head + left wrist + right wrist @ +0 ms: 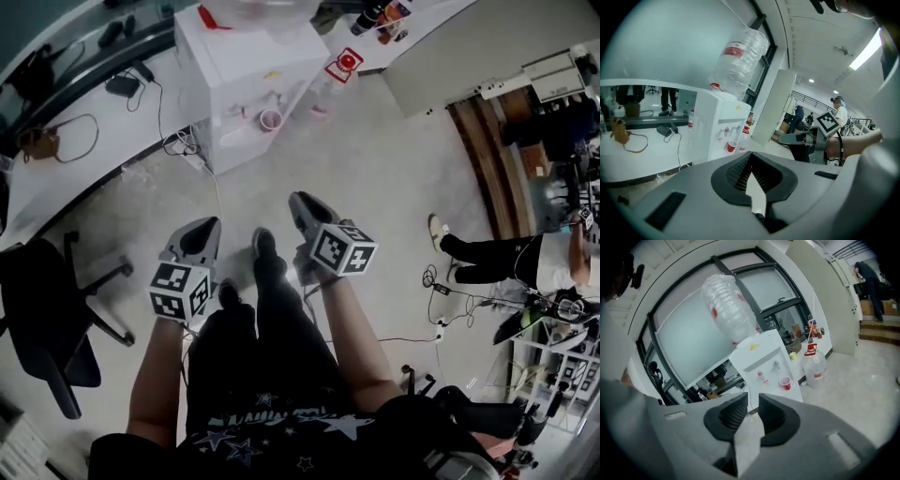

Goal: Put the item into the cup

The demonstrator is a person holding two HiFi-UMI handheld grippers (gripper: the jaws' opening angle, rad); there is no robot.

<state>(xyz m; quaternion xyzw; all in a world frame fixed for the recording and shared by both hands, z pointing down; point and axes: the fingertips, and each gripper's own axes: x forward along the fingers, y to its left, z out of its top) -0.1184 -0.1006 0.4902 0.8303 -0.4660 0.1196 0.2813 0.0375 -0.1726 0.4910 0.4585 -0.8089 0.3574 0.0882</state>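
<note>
Left hand-held gripper (206, 228), held low before the person's legs, has its jaws pressed together at the tips with nothing between them; right hand-held gripper (298, 200), just beside it, shows a narrow gap between its jaws, also empty; both hang over the floor (375, 159). Well ahead stands a white water dispenser (246, 66); a red cup (270, 119) sits upright in its tap recess. No item to go into it can be made out. Likely first step: walk closer, find the item, then spread one gripper's jaws squarely around it before closing.
</note>
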